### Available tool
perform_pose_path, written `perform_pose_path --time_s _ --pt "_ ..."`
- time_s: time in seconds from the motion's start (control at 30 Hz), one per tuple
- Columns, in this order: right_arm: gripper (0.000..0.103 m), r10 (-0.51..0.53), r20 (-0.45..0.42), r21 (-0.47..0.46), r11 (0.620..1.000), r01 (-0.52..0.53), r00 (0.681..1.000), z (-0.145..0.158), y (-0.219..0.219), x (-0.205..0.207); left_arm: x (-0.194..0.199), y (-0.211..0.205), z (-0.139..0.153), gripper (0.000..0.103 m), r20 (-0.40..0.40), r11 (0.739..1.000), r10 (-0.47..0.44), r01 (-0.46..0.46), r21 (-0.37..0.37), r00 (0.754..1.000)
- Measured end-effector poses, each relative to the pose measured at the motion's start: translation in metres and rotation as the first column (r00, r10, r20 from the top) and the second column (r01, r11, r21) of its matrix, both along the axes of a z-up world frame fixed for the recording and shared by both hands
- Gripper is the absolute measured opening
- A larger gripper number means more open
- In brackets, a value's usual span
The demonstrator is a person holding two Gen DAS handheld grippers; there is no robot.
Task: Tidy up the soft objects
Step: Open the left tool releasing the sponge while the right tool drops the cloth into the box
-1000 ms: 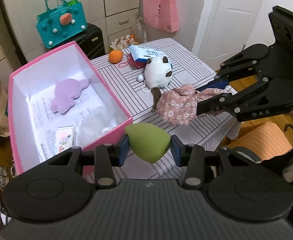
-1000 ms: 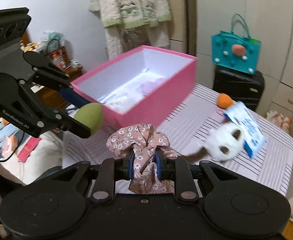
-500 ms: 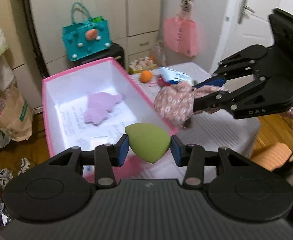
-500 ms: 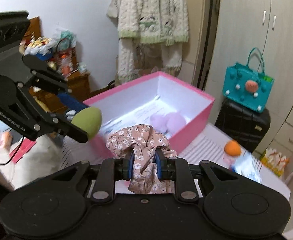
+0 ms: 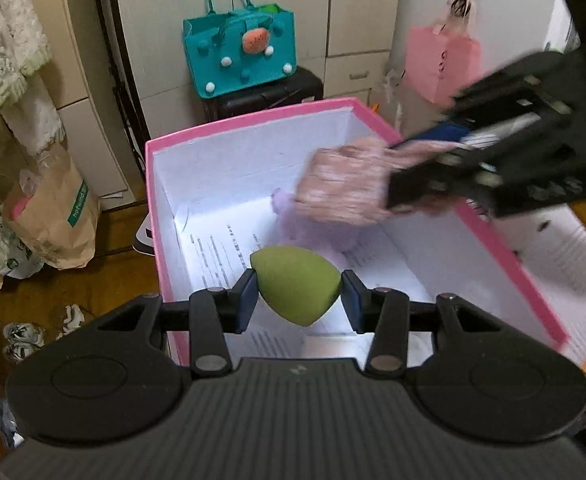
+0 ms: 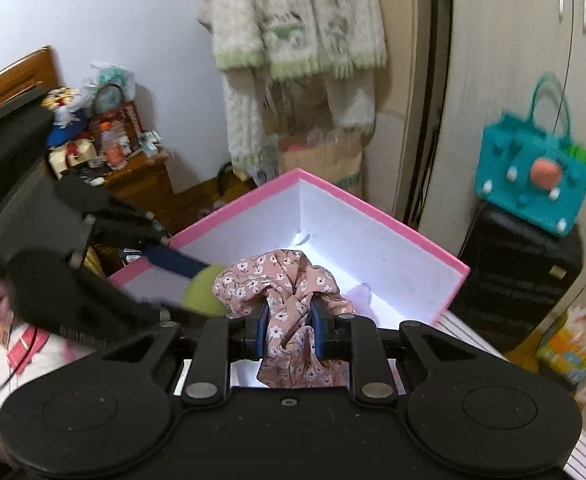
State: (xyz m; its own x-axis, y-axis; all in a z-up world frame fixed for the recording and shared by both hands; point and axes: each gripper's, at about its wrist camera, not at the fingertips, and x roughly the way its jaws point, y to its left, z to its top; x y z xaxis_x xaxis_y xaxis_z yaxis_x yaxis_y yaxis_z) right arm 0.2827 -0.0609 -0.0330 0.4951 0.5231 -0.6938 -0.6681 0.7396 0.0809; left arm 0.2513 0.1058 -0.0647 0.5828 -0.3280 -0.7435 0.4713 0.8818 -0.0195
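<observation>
Cream wardrobe doors fill the background ahead of you, with a teal felt bag [image 5: 240, 54] perched on a black suitcase [image 5: 261, 94] and a pink paper bag [image 5: 441, 62] hanging off to the right of your left gripper's view. Directly in front of both tools sits the pink box [image 5: 253, 122], white inside, with printed paper sheets [image 5: 217, 256] lining its floor and a lilac plush [image 5: 313, 226] lying on them beyond your left fingertips. Your left gripper [image 5: 299, 294] is clamped on a green egg-shaped sponge [image 5: 296, 288], both blue pads pressing its sides, and it hovers over the near end of the box interior. Your right gripper [image 6: 289, 330] is squeezed nearly closed on a pink floral scrunchie [image 6: 281, 284], whose fabric bunches above the pads and hangs below them; it is held over the box as well, above the far right part as seen from your left tool, where it shows blurred [image 5: 341, 186]. From the right wrist view, the left tool crosses in from the left with the sponge [image 6: 203, 294] just beside the scrunchie. A brown paper bag [image 5: 55, 204] stands on the wooden floor to the left of the box, and a fuzzy white garment with green trim [image 6: 293, 20] hangs on the wall beyond it.
</observation>
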Motion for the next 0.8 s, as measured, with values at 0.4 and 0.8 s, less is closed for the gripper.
perform_pose_path --time_s 0.4,0.8 --pt "0.027 -0.083 -0.229 0.026 0.995 0.091 0.970 -0.045 0.036 0.090 0.040 -0.030 -0.019 0.044 0.015 0.974 0.023 -0.026 0.225 1.000" --pt "0.050 -0.107 -0.219 0.076 0.989 0.126 0.970 -0.037 0.020 0.089 0.039 -0.030 -0.009 0.066 0.073 0.968 0.008 -0.026 0.251 0.997"
